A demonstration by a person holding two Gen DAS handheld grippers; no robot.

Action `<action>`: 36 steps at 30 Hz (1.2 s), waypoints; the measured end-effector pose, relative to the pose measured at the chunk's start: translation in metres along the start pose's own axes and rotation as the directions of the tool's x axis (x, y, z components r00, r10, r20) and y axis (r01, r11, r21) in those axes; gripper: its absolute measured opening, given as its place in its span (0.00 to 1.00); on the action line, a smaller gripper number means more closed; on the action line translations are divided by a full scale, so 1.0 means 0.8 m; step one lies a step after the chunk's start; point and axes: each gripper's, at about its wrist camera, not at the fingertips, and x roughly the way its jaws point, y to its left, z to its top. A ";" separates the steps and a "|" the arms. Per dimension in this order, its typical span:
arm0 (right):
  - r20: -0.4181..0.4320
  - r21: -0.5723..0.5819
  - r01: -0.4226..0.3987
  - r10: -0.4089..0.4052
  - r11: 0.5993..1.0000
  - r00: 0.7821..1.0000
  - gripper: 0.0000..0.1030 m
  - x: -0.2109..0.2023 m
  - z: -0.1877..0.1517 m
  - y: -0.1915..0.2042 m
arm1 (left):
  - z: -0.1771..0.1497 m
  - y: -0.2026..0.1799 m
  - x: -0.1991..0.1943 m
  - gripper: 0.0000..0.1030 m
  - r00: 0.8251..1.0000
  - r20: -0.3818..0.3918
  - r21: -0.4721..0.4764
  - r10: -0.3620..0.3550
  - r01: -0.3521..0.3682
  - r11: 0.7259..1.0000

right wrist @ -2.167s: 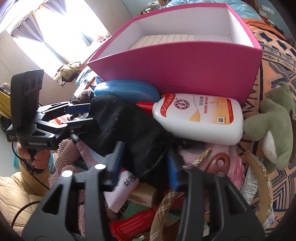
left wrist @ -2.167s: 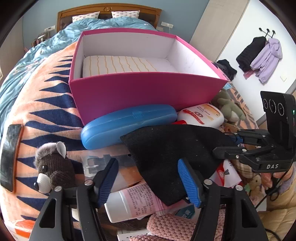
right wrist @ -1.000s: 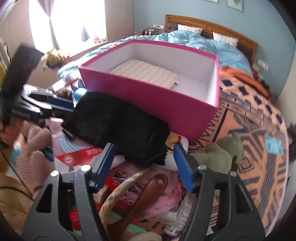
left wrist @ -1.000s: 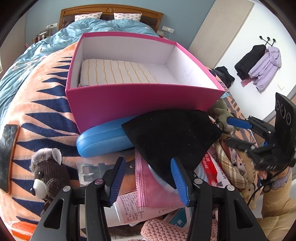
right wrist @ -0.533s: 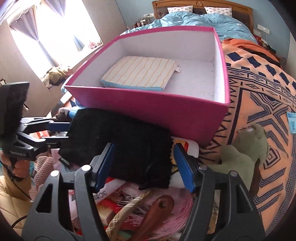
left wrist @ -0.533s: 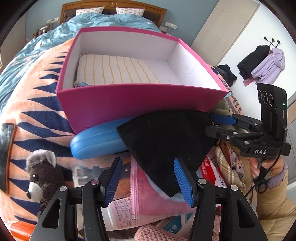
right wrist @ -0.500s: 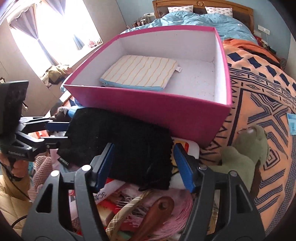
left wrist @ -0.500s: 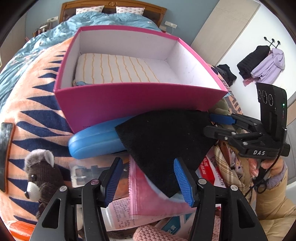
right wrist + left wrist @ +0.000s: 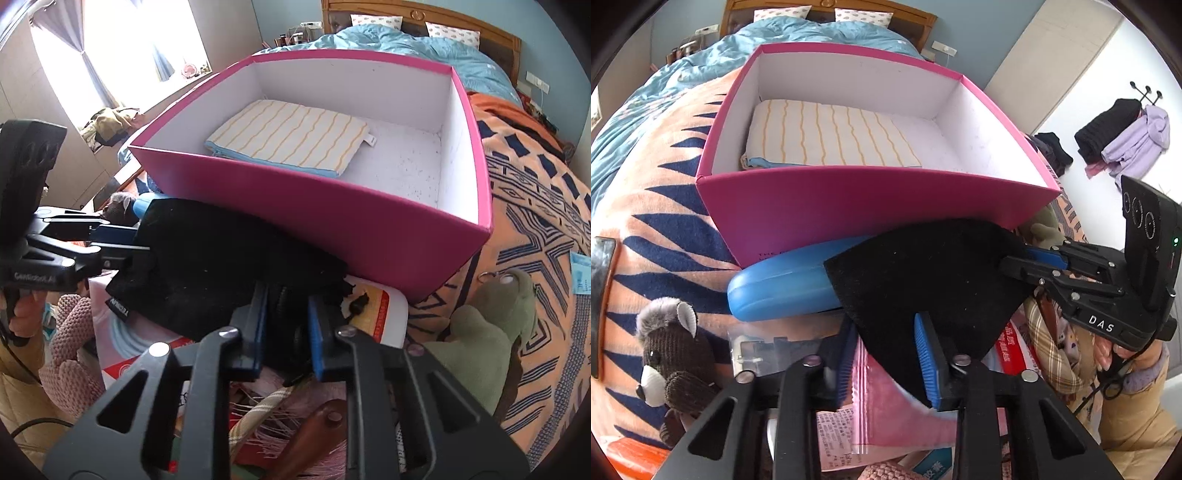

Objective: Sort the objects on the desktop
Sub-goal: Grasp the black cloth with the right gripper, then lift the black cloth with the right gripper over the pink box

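Note:
A black cloth is stretched over the clutter in front of the open pink box, which holds a folded striped towel. My left gripper is closing its jaws on the cloth's near corner, above a pink zip bag. In the right wrist view my left gripper pinches the cloth's left edge. The jaws of my right gripper are closing too, with bunched black cloth pressed between the pads. My right gripper grips the cloth's right corner in the left wrist view.
A blue case lies against the box front, a brown teddy to its left. A white bottle and a green plush sit right of the cloth. Pink knitwear and packets fill the near pile, all on a patterned blanket.
Both grippers' jaws have narrowed from wide apart to pinching the black cloth. The right gripper has shifted closer to the cloth's end; the left has stayed in place.

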 end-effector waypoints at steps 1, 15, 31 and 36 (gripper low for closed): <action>0.005 -0.003 0.005 -0.005 1.000 1.000 0.15 -0.001 -0.001 0.001 | 0.000 -0.002 0.000 0.26 1.000 0.001 0.005 0.003 -0.003 1.000; 0.063 -0.029 0.022 -0.020 0.999 0.998 0.11 -0.022 -0.007 0.018 | 0.002 -0.003 -0.025 0.13 0.996 0.087 0.024 0.016 -0.018 1.000; 0.160 -0.072 0.036 -0.024 0.997 0.987 0.11 -0.060 0.005 0.042 | 0.006 -0.014 -0.074 0.13 0.982 0.188 0.054 0.022 -0.033 0.998; 0.189 -0.087 0.041 -0.024 0.995 0.982 0.11 -0.072 0.011 0.050 | 0.009 -0.018 -0.090 0.13 0.974 0.223 0.066 0.028 -0.044 0.997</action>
